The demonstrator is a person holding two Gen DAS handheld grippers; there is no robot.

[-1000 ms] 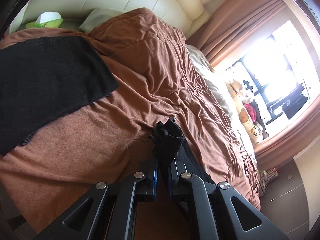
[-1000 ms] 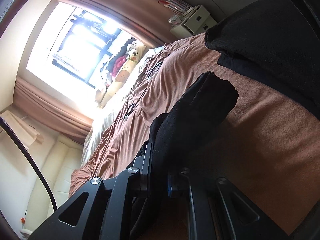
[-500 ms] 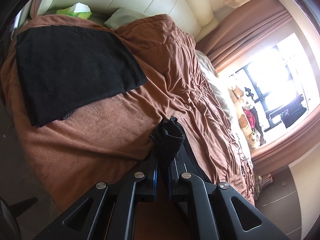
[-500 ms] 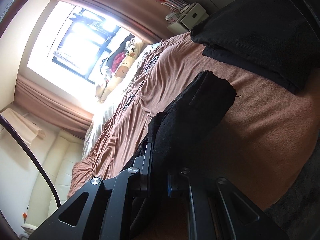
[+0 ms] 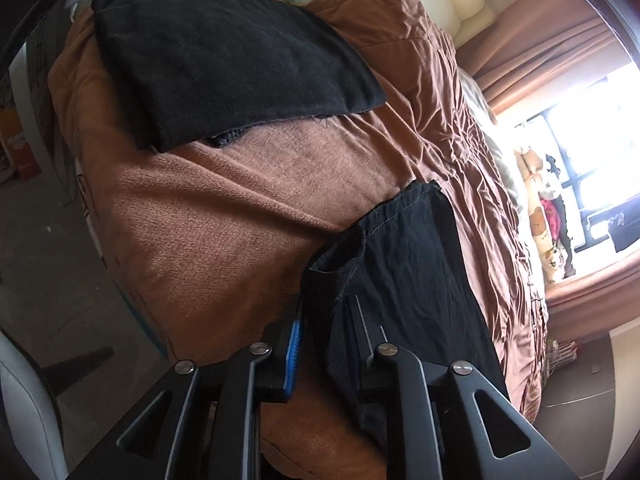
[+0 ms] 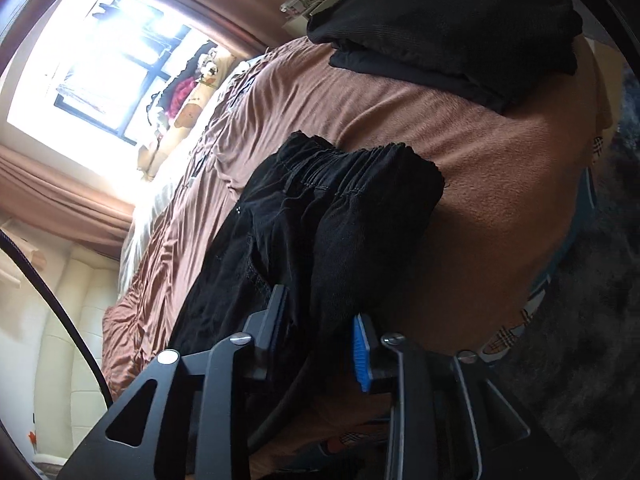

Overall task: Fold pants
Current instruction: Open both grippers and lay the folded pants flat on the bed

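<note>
Both the left gripper and right gripper have their fingers spread around the limp black cotton pants lying on the brown fleece bed, so I'd pinch the gathered waistband.

The black fabric pants lie on the brown fleece blanket near the bed's edge, draped between the spread fingers of the left gripper and the right gripper. Farther along the blanket, apart from the pants, sits a folded stack of black garments. Beyond the bed stands the bright curtained window.
</note>
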